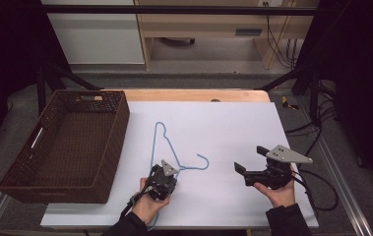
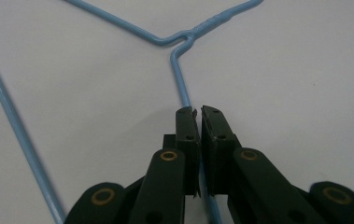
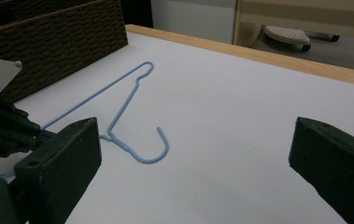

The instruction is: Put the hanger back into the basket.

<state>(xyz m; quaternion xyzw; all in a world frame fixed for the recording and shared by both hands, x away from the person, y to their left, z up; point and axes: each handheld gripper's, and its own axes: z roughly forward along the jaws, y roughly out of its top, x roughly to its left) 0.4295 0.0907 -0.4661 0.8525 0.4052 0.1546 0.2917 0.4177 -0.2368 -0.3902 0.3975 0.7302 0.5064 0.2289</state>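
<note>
- High view: a white sheet [image 1: 223, 128] covered the wooden table [image 1: 194, 95]. A blue wire hanger [image 1: 167, 142] lay flat on it, just right of a dark woven basket [image 1: 66, 142] at the sheet's left edge. Beyond the basket stood pale cabinets over a grey floor, with dark cables to the right.
- High view: the left hand-held gripper [image 1: 162, 182] sat on the hanger's near arm; the right hand-held gripper [image 1: 253, 164] rested well right of the hanger.
- Left gripper view: the left hand-held gripper [image 2: 198, 114] was clenched on the hanger [image 2: 181, 79] wire, just below its neck twist.
- Right gripper view: the right hand-held gripper [image 3: 193, 144] stood released, jaws wide apart and holding nothing; the hanger [image 3: 132, 102] lay beyond it, in front of the basket [image 3: 58, 42].
</note>
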